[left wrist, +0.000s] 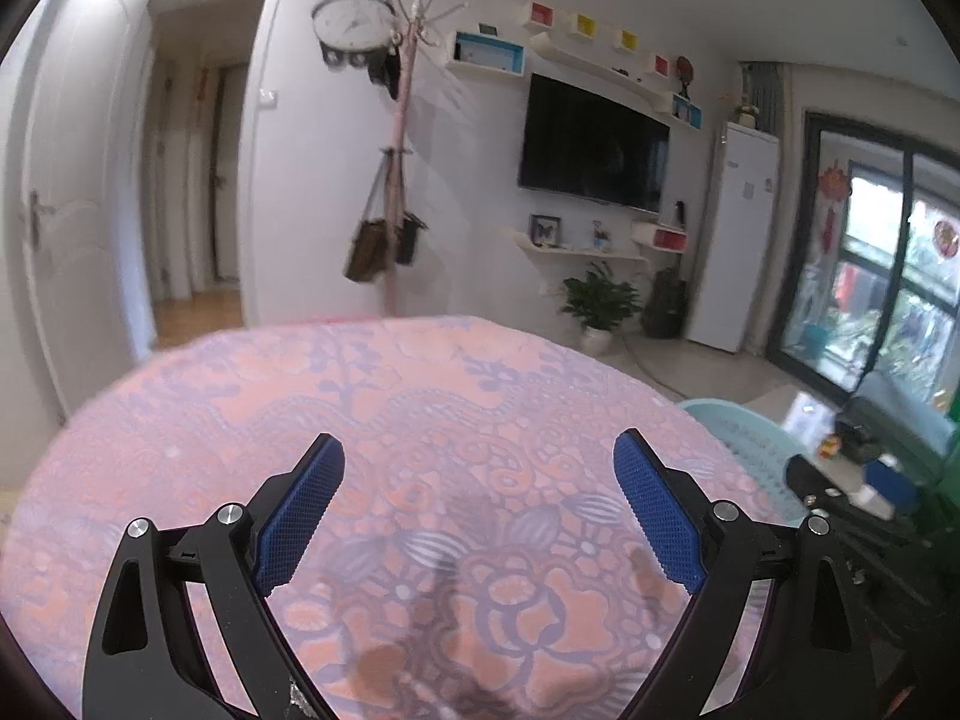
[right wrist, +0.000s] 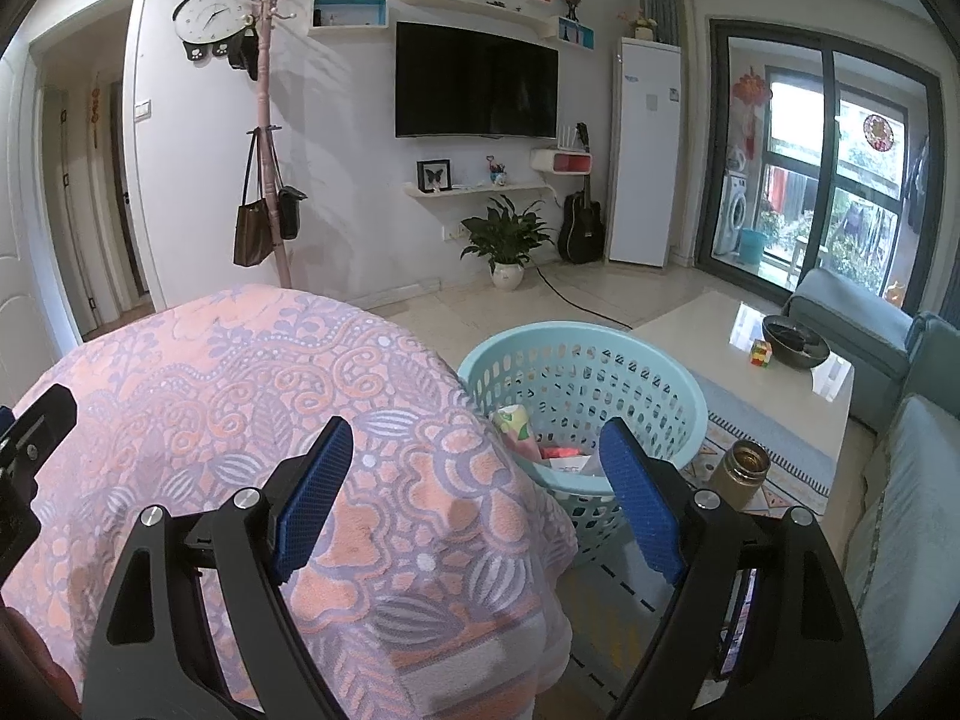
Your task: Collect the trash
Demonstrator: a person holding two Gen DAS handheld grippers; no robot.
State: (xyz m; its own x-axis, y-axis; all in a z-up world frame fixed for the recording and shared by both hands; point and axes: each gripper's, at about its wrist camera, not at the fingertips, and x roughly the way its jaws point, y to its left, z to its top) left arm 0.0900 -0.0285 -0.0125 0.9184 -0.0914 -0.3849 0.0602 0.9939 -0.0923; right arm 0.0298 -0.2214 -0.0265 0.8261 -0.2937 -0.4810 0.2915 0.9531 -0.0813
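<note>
Your pink patterned blanket [right wrist: 252, 396] fills the foreground, with the light blue basket [right wrist: 678, 384] just beside its right edge, trash [right wrist: 528, 438] lying inside. Your left claw [left wrist: 479, 504] and right claw [right wrist: 475, 495] both gape wide, holding nothing.

A pink and purple flower blanket [right wrist: 270, 396] covers the near surface. On the far wall hangs a black TV [right wrist: 476, 81], with a round clock [right wrist: 210, 12] to its left. A pink coat rack [right wrist: 270, 120] holds a brown bag [right wrist: 252, 234]. A green plant [right wrist: 507, 237] sits in a white pot on the floor, near a black guitar [right wrist: 581, 228]. A low table [right wrist: 744, 348] holds a dark bowl [right wrist: 795, 341] and what may be a puzzle cube [right wrist: 759, 354]. A gold bottle [right wrist: 744, 471] stands on the rug.
</note>
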